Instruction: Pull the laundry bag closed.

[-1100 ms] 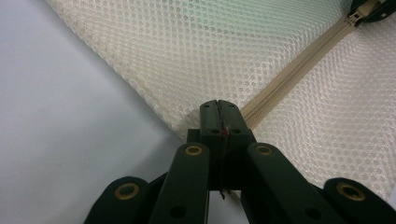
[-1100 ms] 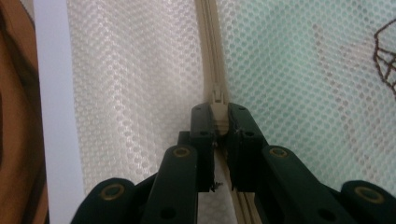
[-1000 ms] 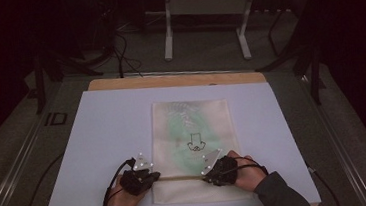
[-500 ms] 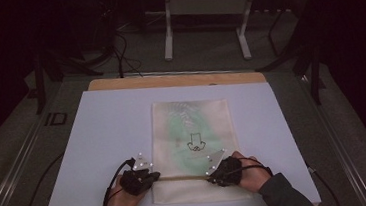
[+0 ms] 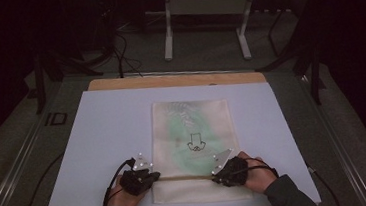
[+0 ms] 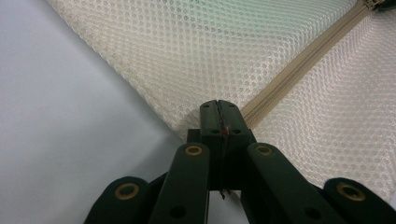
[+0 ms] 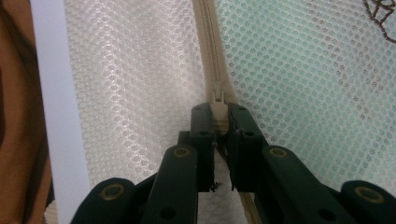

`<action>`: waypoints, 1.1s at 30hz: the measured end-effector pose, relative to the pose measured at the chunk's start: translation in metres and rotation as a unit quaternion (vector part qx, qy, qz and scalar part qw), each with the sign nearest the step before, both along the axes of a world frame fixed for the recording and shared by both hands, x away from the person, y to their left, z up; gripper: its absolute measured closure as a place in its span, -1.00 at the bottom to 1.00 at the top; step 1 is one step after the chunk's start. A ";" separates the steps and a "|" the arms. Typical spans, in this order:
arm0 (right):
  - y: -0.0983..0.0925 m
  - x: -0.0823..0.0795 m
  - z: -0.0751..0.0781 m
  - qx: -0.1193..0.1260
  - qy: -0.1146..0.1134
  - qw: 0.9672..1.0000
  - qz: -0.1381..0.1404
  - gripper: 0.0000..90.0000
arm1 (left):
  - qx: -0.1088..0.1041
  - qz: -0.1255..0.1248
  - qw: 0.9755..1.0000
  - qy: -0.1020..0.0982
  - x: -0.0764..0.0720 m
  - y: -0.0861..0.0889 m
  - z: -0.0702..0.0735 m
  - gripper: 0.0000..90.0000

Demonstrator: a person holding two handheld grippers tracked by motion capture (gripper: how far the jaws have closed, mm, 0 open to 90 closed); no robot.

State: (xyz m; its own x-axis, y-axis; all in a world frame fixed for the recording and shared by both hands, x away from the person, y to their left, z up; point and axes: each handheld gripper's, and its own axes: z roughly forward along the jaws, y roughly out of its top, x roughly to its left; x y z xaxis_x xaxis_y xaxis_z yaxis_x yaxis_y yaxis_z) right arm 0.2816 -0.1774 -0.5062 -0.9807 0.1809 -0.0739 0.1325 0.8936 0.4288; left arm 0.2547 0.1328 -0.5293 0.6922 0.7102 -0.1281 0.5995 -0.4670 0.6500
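I have a cream mesh bag (image 5: 195, 147) lying flat on the white sheet (image 5: 103, 135) that covers the tabletop (image 5: 169, 80), its long sides running away from me, with a green tint and a small dark drawing showing through the netting near its middle. A beige zipper (image 6: 299, 70) crosses the bag near the end closest to me, and both of my hands work at that line. My left gripper (image 5: 140, 179) sits at the bag's left edge; in the left gripper view its fingers (image 6: 210, 123) are clenched tight together on the corner of the mesh right where the zipper tape ends, with no gap between them and the white sheet just to one side. My right gripper (image 5: 229, 171) sits at the bag's right side, on the same zipper line. In the right gripper view its fingers (image 7: 203, 126) are closed on the zipper's pull tab (image 7: 217, 109), the pale tab pinched between the two pads with the slider (image 7: 217, 95) just ahead of them and the closed teeth running on beyond it. To one side of that view lie the white sheet's edge and a strip of the wooden tabletop. The two grippers are well apart, one at each side of the bag, and the stretch of zipper between them lies straight.
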 end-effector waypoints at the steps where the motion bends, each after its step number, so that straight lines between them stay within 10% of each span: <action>1: 0.000 0.000 0.000 0.001 0.000 1.000 0.000 0.83 | 0.000 0.000 1.000 0.000 0.000 0.000 0.000 0.99; 33: -0.018 -0.002 0.000 0.008 0.005 1.000 -0.012 0.83 | 0.002 0.000 1.000 0.000 0.000 0.000 0.000 0.99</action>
